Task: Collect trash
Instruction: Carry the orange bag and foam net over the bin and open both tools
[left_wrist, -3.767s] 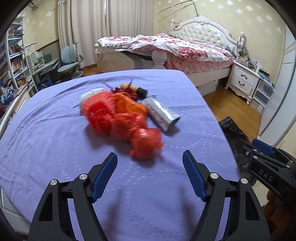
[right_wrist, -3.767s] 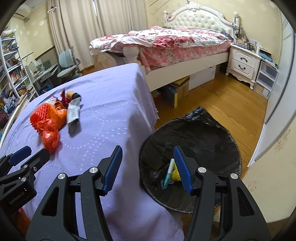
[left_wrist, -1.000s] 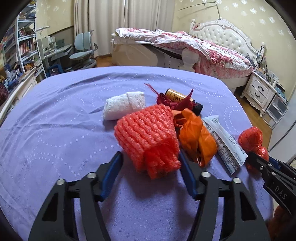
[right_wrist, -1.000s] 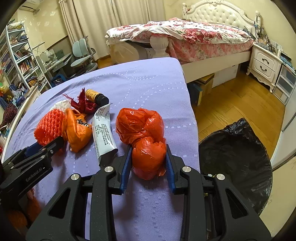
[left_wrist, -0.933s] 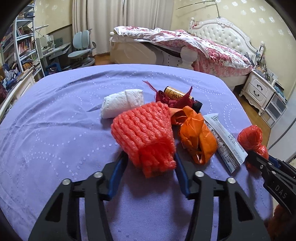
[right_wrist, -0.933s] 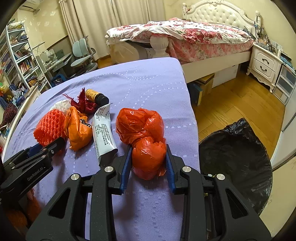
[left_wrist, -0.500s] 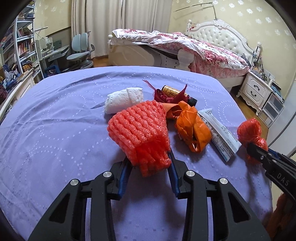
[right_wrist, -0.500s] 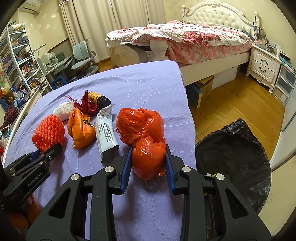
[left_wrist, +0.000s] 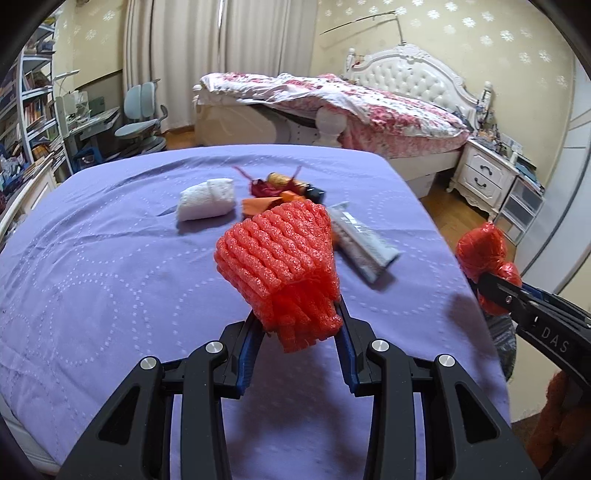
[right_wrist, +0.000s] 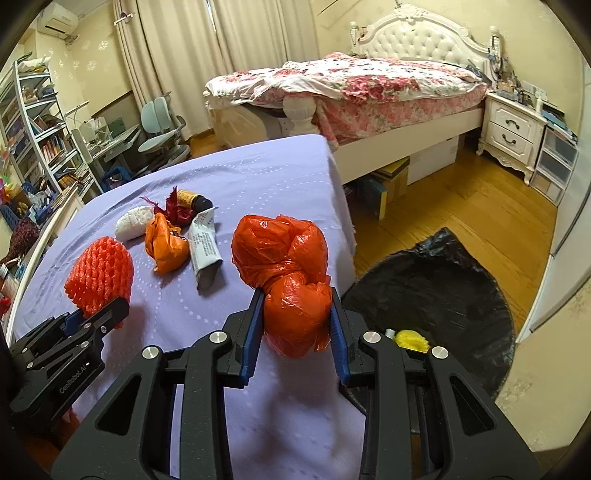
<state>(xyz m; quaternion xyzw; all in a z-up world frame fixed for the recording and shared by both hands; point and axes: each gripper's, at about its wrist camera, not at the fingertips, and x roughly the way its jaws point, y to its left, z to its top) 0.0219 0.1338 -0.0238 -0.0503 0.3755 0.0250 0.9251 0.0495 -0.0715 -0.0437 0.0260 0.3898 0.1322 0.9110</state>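
Left gripper is clamped on the red foam fruit net; the net is held clear of the purple tablecloth, pads pressed on its lower bunched end. Left jaws have just been closing onto it.

Right gripper is clamped on the knotted orange-red plastic bag, also held off the cloth.

Ahead of the left gripper, a white wad, small brown bottle, crumpled orange bag and flattened tube are seen lying on the cloth.

The black-lined trash bin is seen on the floor just right of the right gripper.
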